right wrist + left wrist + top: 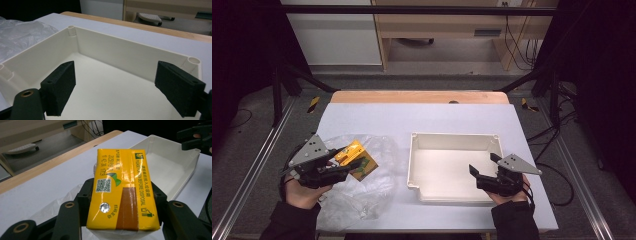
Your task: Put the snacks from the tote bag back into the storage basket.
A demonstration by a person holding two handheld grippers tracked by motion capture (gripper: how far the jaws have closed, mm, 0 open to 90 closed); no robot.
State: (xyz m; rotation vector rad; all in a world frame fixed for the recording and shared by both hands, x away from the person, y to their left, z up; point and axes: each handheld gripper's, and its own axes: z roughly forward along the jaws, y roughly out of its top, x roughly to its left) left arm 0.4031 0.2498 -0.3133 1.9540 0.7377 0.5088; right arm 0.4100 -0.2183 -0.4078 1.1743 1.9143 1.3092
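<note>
**Carrying the yellow pack across to the tray**

My left gripper (346,161) has its two black jaws clamped on the sides of a flat yellow foil-wrapped pack with green print and a brown stripe (122,192). I hold it lifted above the crumpled clear plastic bag (362,192), which lies on the left of the white table (377,117). In the left gripper view the pack sits square between the jaws, its far end pointing towards the shallow rectangular cream plastic tray (454,141) on the right.

My right gripper (484,164) hangs over the near right corner of that tray with its jaws spread wide and nothing between them; its own view looks down onto the bare tray floor.

To do this well, I judge I should keep the squeeze steady, since the slick wrapper could slip. I would lift enough to clear the tray's left wall, travel right, and lower the pack flat onto the floor before releasing. My right gripper should draw back towards the near edge so the two tools don't collide.
</note>
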